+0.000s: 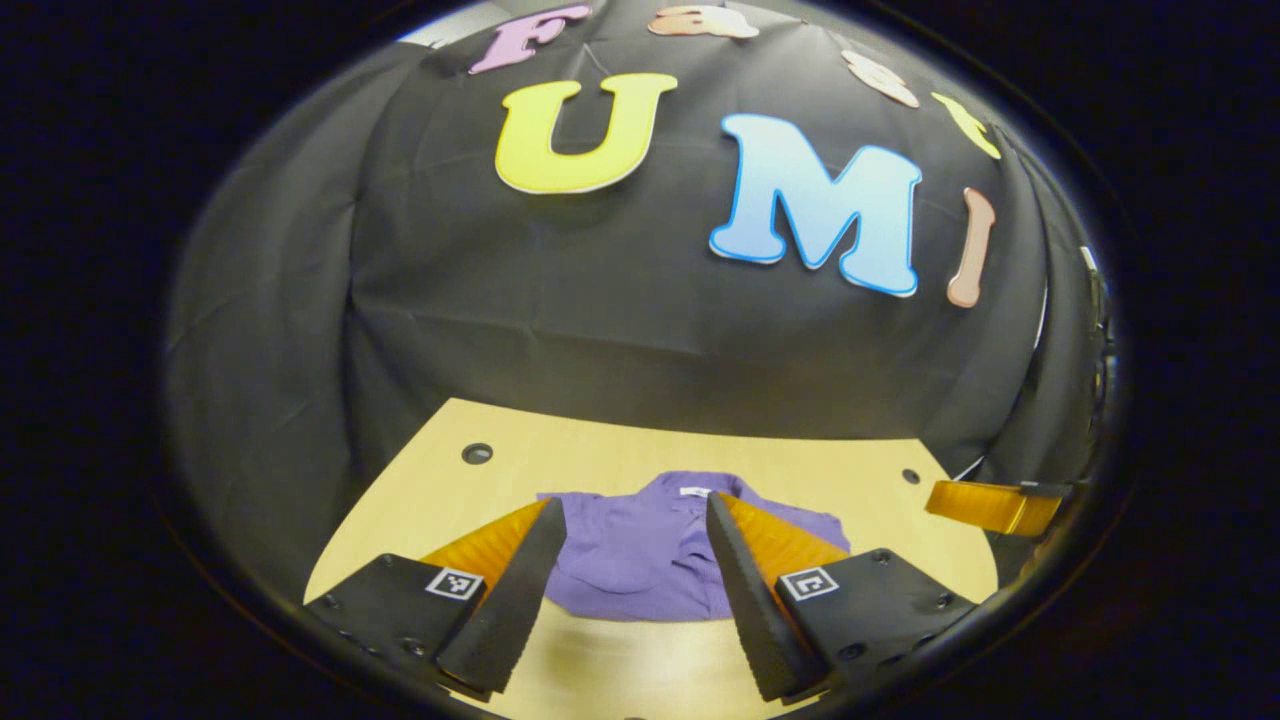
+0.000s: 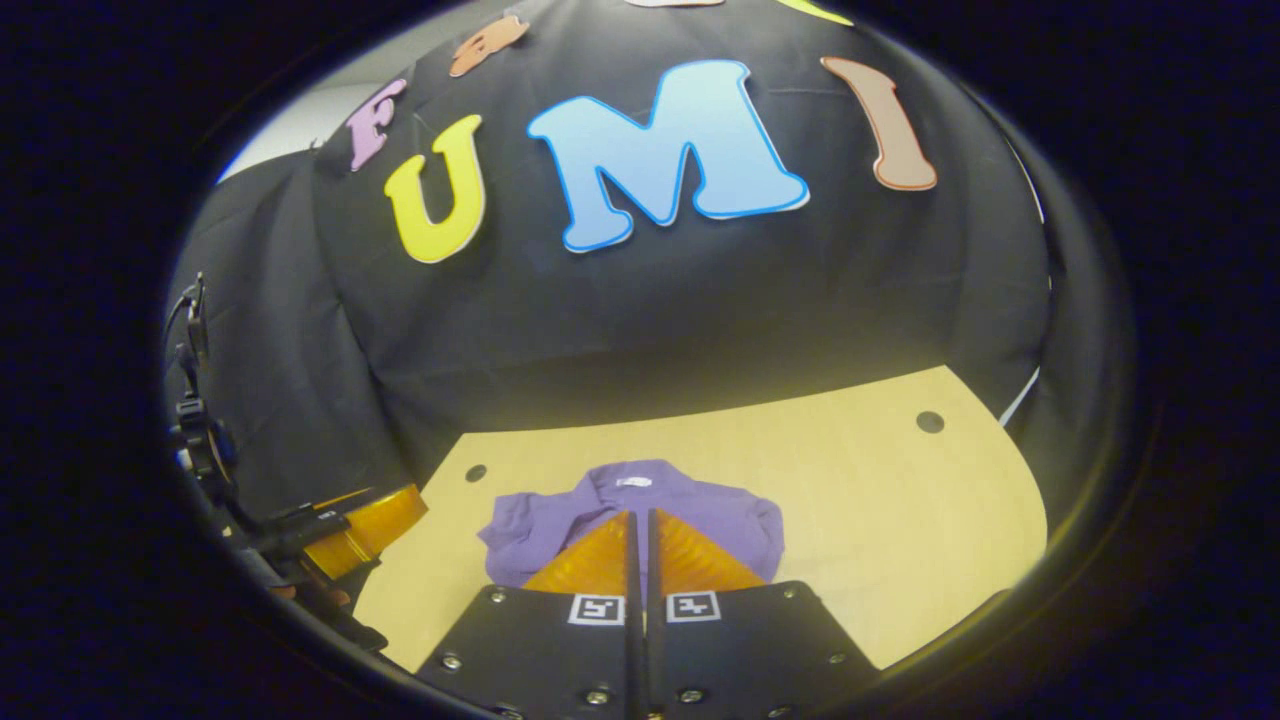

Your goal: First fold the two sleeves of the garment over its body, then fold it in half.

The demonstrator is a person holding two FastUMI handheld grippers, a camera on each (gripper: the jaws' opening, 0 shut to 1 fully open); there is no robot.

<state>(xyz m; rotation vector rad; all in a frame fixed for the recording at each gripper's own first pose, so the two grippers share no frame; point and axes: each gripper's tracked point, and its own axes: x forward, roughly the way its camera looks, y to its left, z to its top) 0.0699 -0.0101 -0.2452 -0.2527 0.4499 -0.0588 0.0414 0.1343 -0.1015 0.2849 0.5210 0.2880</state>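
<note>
1. Purple fabric garment (image 1: 650, 555) lies on the light wooden table (image 1: 620, 460), roughly mid-table, collar end toward the black cloth back wall (image 1: 600, 320). A small white label (image 1: 694, 492) sits at the neckline.
2. Garment looks bunched and compact, not spread flat; sleeves cannot be told apart from the body in either view. Near hem is a fairly straight edge facing the cameras.
3. Left gripper (image 1: 630, 515): black ribbed fingers (image 1: 515, 590) with orange backing, spread wide apart, nothing between them. They hover above the table on the near side of the garment, which shows through the gap. No contact visible.
4. Right gripper (image 2: 639, 520): fingers pressed together, just a thin slit between them, tips over the near part of the garment (image 2: 640, 505). Cannot tell whether any cloth is pinched at the tips.
5. In the right gripper view the left gripper's orange finger (image 2: 365, 535) shows at the lower left, off the table's left edge, well apart from the garment.
6. In the left gripper view the right gripper's orange finger (image 1: 990, 505) shows at the far right edge of the table.
7. Table has small dark round holes (image 1: 477, 453) near its back corners. Bare wood all round the garment.
</note>
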